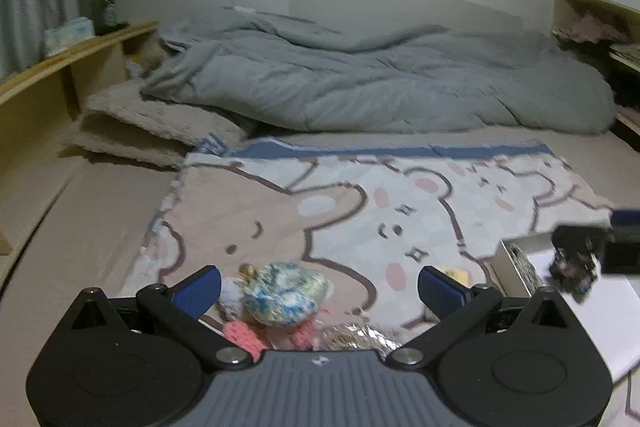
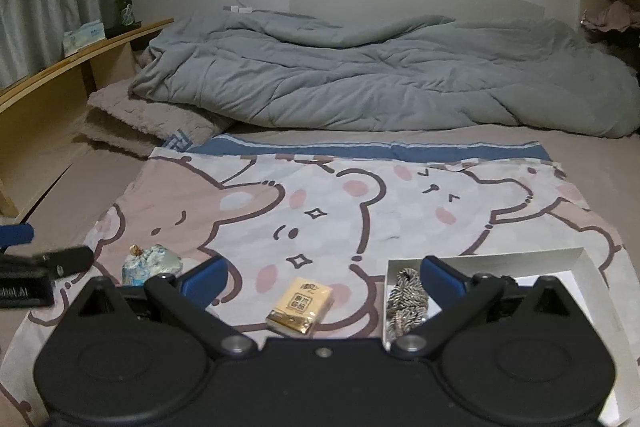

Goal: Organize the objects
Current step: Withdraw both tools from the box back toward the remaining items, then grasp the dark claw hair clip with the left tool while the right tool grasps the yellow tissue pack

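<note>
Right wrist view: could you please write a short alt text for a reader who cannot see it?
The open right gripper hovers low over a bear-print blanket on a bed, with a small yellow packet lying between its fingers. A white box at right holds a black-and-white braided cord, a blue-and-white scrunchie lies at left, and a rumpled grey duvet fills the background.

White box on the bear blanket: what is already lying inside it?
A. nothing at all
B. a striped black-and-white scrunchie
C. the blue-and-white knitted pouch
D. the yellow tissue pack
B: in the right wrist view the striped scrunchie lies inside the white box, while the yellow tissue pack and the knitted pouch lie outside it on the blanket.
</note>
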A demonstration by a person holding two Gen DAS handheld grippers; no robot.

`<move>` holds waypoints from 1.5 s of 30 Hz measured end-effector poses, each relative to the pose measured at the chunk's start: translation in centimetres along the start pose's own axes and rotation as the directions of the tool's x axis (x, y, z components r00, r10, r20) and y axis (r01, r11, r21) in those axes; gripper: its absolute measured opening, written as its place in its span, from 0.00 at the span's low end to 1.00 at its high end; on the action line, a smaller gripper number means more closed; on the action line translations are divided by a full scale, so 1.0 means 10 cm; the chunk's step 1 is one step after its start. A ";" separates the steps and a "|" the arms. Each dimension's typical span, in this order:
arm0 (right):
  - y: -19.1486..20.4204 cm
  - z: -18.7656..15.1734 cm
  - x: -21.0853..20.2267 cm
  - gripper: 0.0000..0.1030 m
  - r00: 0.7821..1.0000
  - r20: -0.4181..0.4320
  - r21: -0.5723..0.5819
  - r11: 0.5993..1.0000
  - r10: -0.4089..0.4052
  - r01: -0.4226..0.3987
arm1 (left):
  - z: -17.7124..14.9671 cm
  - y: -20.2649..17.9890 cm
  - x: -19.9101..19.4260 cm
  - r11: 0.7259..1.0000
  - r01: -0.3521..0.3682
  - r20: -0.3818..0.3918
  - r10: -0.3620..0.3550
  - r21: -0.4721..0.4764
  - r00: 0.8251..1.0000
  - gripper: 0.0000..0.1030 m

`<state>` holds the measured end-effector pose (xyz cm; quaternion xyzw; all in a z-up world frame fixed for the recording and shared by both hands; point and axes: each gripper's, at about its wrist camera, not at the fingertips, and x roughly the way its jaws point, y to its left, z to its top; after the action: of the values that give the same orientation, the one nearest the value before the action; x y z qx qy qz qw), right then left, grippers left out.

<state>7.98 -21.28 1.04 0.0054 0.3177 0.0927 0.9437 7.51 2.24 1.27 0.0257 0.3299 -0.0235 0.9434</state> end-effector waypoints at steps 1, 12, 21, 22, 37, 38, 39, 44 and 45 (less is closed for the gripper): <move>0.00 0.00 0.01 1.00 1.000 0.002 0.001 1.000 0.002 -0.002 | -0.02 0.00 0.03 1.000 0.007 -0.009 -0.007 0.008 1.000 1.00; -0.07 0.03 0.35 1.00 0.998 -0.021 0.058 0.996 0.064 -0.062 | -0.29 -0.26 0.41 0.986 0.102 -0.148 -0.082 0.130 0.986 1.00; -0.13 -0.01 0.94 1.00 0.985 -0.159 0.127 0.991 0.063 -0.043 | -0.44 -0.56 0.72 0.953 0.188 -0.249 -0.128 0.236 0.960 0.95; -0.15 -0.02 1.00 1.00 0.983 -0.176 0.140 0.990 0.058 -0.034 | -0.45 -0.58 0.77 0.952 0.191 -0.262 -0.126 0.240 0.957 0.92; -0.11 -0.10 1.62 0.99 0.952 -0.297 0.199 0.980 0.070 -0.010 | -0.75 -0.43 0.96 0.919 0.241 -0.397 -0.104 0.311 0.912 0.93; -0.09 -0.11 1.65 0.99 0.950 -0.303 0.201 0.980 0.070 -0.008 | -0.78 -0.39 0.92 0.915 0.252 -0.405 -0.110 0.315 0.907 0.93; -0.08 -0.11 1.67 0.99 0.948 -0.309 0.202 0.979 0.071 -0.007 | -0.80 -0.36 0.89 0.912 0.260 -0.414 -0.113 0.317 0.903 0.93; -0.01 -0.16 1.79 0.93 0.929 -0.365 0.222 0.975 0.066 0.018 | -0.91 -0.22 0.73 0.886 0.282 -0.438 -0.102 0.368 0.893 0.93; 0.00 -0.18 1.81 0.93 0.925 -0.374 0.227 0.974 0.065 0.023 | -0.92 -0.19 0.70 0.884 0.290 -0.436 -0.112 0.367 0.893 0.93</move>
<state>21.01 -18.18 -11.22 0.0989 0.5024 0.0651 0.8565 7.18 0.73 -10.32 0.1985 0.5047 -0.1883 0.8188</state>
